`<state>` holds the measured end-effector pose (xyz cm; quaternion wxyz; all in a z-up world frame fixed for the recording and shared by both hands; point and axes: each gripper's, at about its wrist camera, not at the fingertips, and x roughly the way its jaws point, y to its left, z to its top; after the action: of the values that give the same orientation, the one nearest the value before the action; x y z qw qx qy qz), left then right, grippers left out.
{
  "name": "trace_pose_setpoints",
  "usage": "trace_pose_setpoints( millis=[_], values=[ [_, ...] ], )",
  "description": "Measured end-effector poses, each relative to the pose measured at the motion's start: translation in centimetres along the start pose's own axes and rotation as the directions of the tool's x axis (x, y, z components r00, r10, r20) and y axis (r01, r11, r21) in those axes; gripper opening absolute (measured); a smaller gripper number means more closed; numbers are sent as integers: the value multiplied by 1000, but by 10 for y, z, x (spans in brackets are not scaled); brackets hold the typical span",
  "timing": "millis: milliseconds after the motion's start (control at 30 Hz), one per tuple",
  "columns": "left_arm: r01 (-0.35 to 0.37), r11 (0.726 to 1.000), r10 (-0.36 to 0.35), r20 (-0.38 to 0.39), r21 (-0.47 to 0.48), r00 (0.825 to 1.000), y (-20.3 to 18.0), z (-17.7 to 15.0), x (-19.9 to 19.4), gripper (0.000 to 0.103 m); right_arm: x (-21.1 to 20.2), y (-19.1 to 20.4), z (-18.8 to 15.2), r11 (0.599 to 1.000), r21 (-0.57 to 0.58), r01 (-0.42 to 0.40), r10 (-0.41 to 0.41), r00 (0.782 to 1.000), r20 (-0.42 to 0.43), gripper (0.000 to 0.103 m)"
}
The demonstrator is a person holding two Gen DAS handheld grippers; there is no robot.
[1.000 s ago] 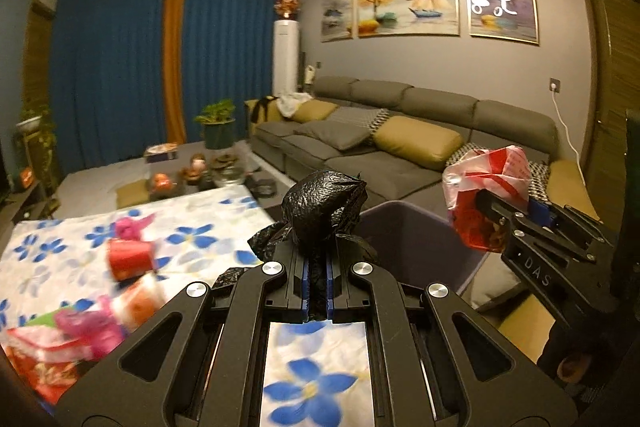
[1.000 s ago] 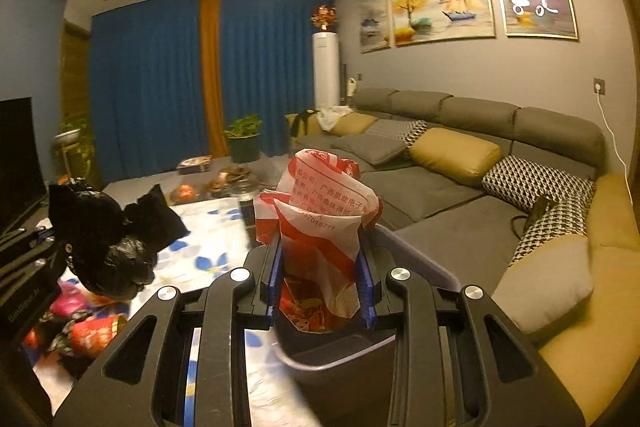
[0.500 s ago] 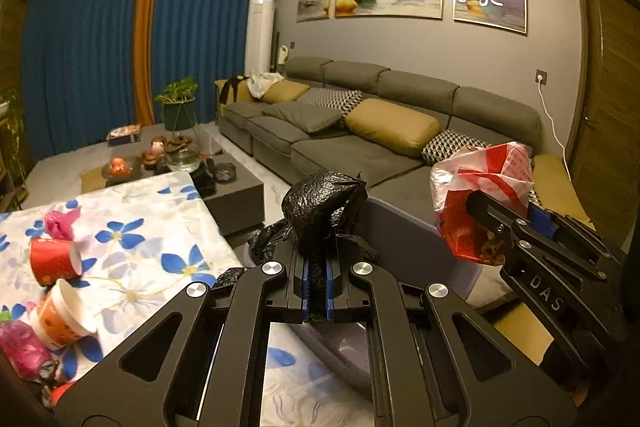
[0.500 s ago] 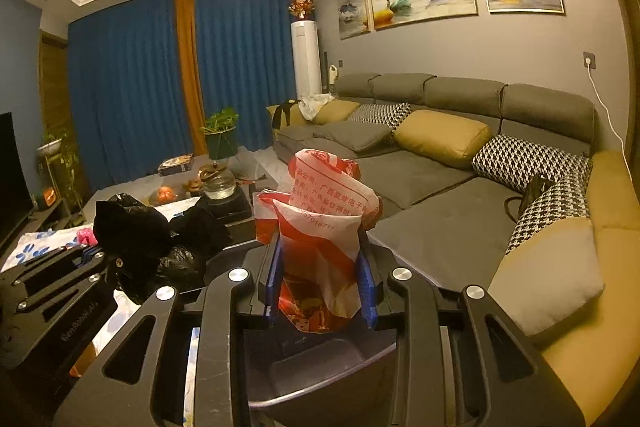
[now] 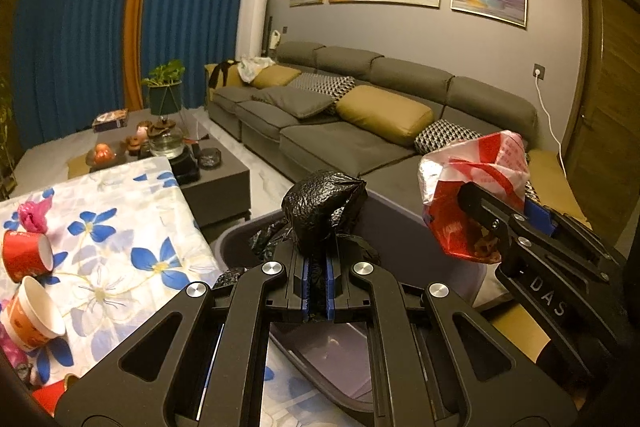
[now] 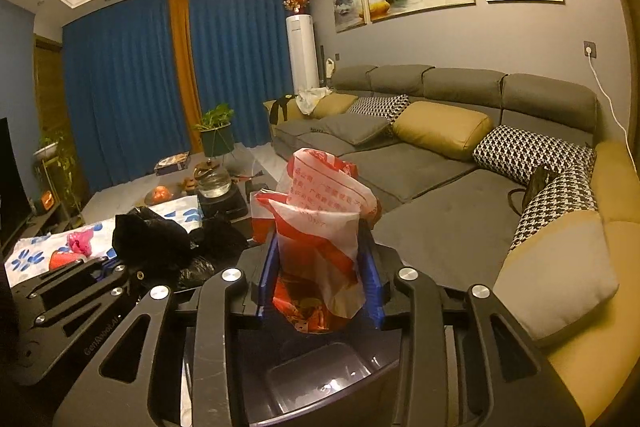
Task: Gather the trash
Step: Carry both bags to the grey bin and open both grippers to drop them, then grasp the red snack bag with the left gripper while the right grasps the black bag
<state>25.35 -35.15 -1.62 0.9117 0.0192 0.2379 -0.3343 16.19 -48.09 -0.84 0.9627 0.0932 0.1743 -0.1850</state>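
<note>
While both grippers hang over the dark bin (image 5: 404, 227), each has a bag of rubbish between its fingers. The left gripper (image 5: 318, 291) has its jaws pressed nearly together, pinching the neck of a black bag (image 5: 324, 211) that stands up just above the bin's near rim. The right gripper (image 6: 320, 279) is over the bin's open mouth, and its jaws are opening around a red and white bag (image 6: 320, 223), which sits between the blue pads (image 6: 266, 279); whether the pads press on it cannot be told. In the left view that bag (image 5: 476, 195) hangs above the bin's far side. Left of the bin is a table with a flowered cloth (image 5: 120, 227), where two paper cups (image 5: 28, 283) lie on their sides near a pink wrapper (image 5: 36, 215). Beyond the bin runs a grey sofa (image 5: 360, 115).
</note>
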Motion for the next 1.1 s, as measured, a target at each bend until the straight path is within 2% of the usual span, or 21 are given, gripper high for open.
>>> trace_pose_setpoints(
  millis=[133,167,200,267,300,333,467,567,700,800,933,1100],
  values=[
    [24,1000,-24,-21,-6,1000,2,-2,7,6,2,-4,2,1000,16,1,-1,1000,5,46],
    [24,1000,-24,-26,-4,999,2,-3,8,11,1,-5,1,1000,20,0,0,1000,6,46],
    [15,1000,-15,-29,-3,999,3,-4,9,16,0,-5,1,1000,25,1,-1,1000,7,47],
    [14,1000,-14,-31,-11,999,6,-5,8,46,-2,-7,1,999,34,4,-4,1000,13,49],
    [4,1000,-5,-27,-19,1000,8,-6,7,53,-3,-8,1,999,36,5,-6,1000,17,52],
    [-3,1000,3,-22,-27,1000,9,-5,5,64,-7,-9,1,999,40,8,-9,1000,27,54],
    [-17,998,16,-15,-63,1000,16,-4,-2,78,-14,-13,3,998,53,15,-18,999,46,66],
    [-43,997,43,1,-71,999,20,-5,-13,84,-23,-12,3,998,57,20,-23,998,63,73],
    [-92,993,94,18,-78,995,25,-11,-35,85,-38,-7,1,998,54,14,-18,997,81,83],
    [-149,985,152,31,-82,988,32,-21,-58,86,-51,0,-2,999,34,8,-11,995,99,87],
    [-266,960,269,28,-88,963,47,-39,-92,87,-69,18,-13,1000,-4,-21,21,994,108,88],
    [-392,911,398,28,-126,917,82,-66,-148,87,-86,54,-35,993,-60,-103,107,992,73,89]
  ],
)
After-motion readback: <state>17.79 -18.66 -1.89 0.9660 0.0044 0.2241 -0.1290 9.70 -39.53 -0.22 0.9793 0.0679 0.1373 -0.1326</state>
